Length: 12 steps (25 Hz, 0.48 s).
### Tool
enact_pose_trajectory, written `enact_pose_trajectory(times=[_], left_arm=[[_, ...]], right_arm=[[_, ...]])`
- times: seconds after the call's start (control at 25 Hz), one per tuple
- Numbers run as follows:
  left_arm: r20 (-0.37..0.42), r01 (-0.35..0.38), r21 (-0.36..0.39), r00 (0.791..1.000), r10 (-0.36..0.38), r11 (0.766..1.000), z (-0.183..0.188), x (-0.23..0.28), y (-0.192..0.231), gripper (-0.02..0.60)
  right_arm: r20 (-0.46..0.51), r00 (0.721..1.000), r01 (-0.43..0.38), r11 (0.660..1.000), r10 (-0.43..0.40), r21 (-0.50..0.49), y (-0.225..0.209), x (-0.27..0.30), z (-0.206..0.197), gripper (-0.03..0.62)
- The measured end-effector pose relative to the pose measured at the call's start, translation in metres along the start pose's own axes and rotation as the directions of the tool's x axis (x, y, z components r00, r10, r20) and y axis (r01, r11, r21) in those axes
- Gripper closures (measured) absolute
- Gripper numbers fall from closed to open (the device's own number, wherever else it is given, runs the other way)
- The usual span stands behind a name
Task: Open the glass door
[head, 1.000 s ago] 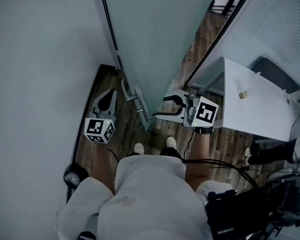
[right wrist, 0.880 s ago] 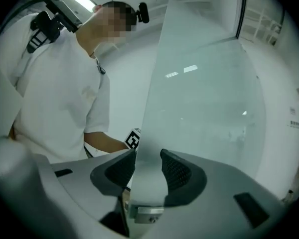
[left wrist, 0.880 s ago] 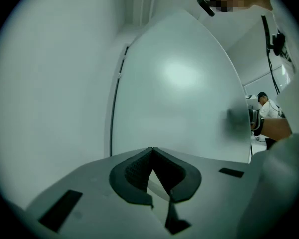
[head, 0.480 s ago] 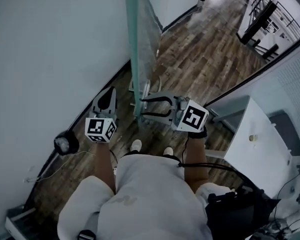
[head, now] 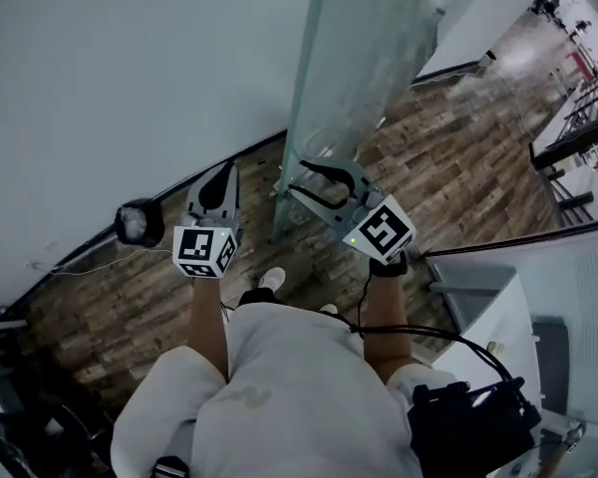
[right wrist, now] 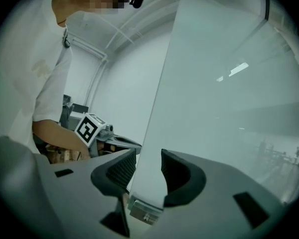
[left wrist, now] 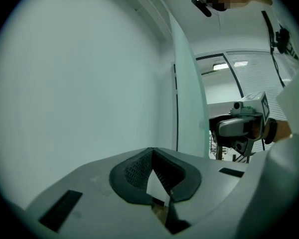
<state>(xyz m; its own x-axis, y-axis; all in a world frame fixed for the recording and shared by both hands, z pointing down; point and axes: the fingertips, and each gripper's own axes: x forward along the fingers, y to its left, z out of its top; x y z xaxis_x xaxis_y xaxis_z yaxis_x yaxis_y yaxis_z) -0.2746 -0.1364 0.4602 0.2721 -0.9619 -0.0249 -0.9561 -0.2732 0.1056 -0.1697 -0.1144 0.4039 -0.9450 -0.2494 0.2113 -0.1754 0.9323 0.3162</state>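
Note:
The frosted glass door (head: 379, 58) stands swung open, its free edge running down toward me in the head view. My right gripper (head: 297, 177) straddles that edge just above a metal handle fitting (right wrist: 144, 210). In the right gripper view its pads (right wrist: 117, 171) lie against both faces of the glass door (right wrist: 214, 108), shut on it with the jaws wide. My left gripper (head: 219, 179) is shut and holds nothing, pointing level at the white wall (head: 130, 68) left of the door. In the left gripper view the left gripper (left wrist: 152, 156) sees the door's edge (left wrist: 187, 108) and the right gripper (left wrist: 239, 126).
A black round object (head: 140, 222) sits on the wood floor by the wall's dark skirting, with a thin cable beside it. A white desk (head: 478, 297) stands at the right. A black bag (head: 468, 416) hangs by my right hip.
The door has swung further open and its edge now points toward me. Both grippers have swept sideways with it; the right one stays around the door's edge. The desk has slid to the lower right.

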Motion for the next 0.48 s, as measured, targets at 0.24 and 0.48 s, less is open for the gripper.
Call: enact_pose_trajectory(times=[0.24, 0.48], left_arm=[[0.011, -0.073, 0.009, 0.997, 0.073, 0.997, 0.01, -0.013, 0.039, 0.58], [0.023, -0.097, 0.024, 0.995, 0.096, 0.995, 0.016, -0.005, 0.085, 0.58]], right_arm=[[0.057, 0.988, 0.13, 0.979, -0.141, 0.154, -0.042, 0.056, 0.0, 0.535], [0.07, 0.976, 0.19, 0.966, -0.205, 0.178, -0.076, 0.111, -0.002, 0.588]])
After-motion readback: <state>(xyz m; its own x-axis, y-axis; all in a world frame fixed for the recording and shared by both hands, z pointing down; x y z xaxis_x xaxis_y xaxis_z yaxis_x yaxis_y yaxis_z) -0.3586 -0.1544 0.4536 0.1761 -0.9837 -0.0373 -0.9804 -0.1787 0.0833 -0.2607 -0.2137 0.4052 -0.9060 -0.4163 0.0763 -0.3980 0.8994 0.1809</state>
